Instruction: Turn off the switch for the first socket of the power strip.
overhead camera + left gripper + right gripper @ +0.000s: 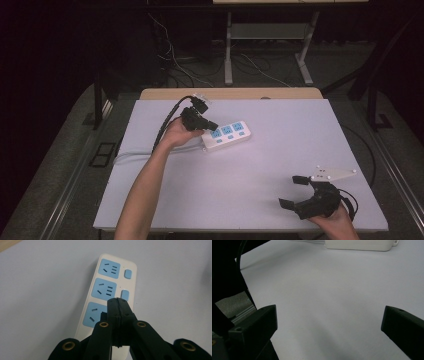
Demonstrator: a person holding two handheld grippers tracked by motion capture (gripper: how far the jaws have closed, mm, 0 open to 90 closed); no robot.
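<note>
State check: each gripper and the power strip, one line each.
Left gripper: jaws shut on nothing, tip over the strip's switch side.
Right gripper: jaws wide open, holding nothing, near the table's front right.
Power strip: flat on the table, all three sockets unplugged.

I can't read any text, brand or nr on the power strip [107, 290] or elsewhere.

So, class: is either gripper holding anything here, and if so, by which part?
Nothing is held. The left gripper has its jaws shut together, empty, over the power strip. The right gripper is open above the bare table.
</note>
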